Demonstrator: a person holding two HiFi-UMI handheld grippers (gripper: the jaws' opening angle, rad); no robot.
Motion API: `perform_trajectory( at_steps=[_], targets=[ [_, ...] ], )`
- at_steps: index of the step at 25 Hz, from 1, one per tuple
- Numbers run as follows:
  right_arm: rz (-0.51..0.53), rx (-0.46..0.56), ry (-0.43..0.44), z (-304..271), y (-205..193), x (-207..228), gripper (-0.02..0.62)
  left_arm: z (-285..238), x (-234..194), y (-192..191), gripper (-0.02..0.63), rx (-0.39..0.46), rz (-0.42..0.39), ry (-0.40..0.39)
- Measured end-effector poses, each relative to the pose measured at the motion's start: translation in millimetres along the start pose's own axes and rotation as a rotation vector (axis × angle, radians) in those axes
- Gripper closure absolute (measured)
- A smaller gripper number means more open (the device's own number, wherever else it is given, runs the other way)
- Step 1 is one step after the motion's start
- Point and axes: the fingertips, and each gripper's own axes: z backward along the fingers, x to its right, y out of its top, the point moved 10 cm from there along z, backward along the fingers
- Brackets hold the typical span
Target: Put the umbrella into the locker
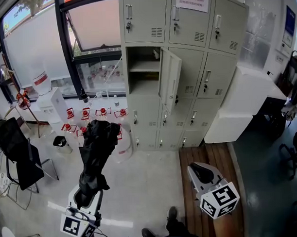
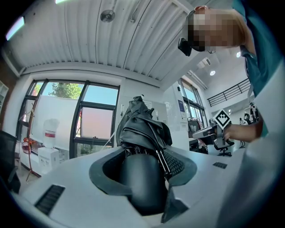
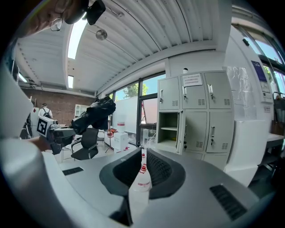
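Observation:
A folded black umbrella (image 1: pixel 97 151) stands up out of my left gripper (image 1: pixel 89 195) at the lower left of the head view. The jaws are shut on its handle end, and the crumpled canopy (image 2: pixel 142 131) fills the left gripper view above them. My right gripper (image 1: pixel 201 173) hangs at the lower right with nothing in it. Its pads (image 3: pixel 156 167) stand a narrow slit apart. The grey locker bank fills the back wall. One middle-row locker (image 1: pixel 143 67) is open, its door (image 1: pixel 170 82) swung to the right. Both grippers are well short of it.
Several red-capped bottles (image 1: pixel 92 115) stand on the floor below the window, left of the lockers. A black chair (image 1: pixel 18 154) and a small bin (image 1: pixel 61 142) are at the left. A white cabinet (image 1: pixel 240 105) sits to the right of the lockers. The person's shoes (image 1: pixel 171 219) show below.

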Motion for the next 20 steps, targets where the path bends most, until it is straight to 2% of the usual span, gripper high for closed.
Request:
perform_trajectory(
  at_steps=[6, 11, 20],
  targets=[
    [-0.001, -0.003, 0.046, -36.6, -2.6, 20.2, 0.55, -15.3, -2.6, -12.4, 0.383, -0.005, 0.02, 0.046],
    [-0.001, -0.007, 0.092, -76.1, 4.7, 45.5, 0.549, -36.5, -9.5, -20.3, 0.383, -0.069, -0.015, 0.108],
    [-0.002, -0.02, 0.154, -124.9, 8.8, 80.1, 0.549, -74.2, -9.2, -23.0, 0.383, -0.068, -0.016, 0.153]
  ],
)
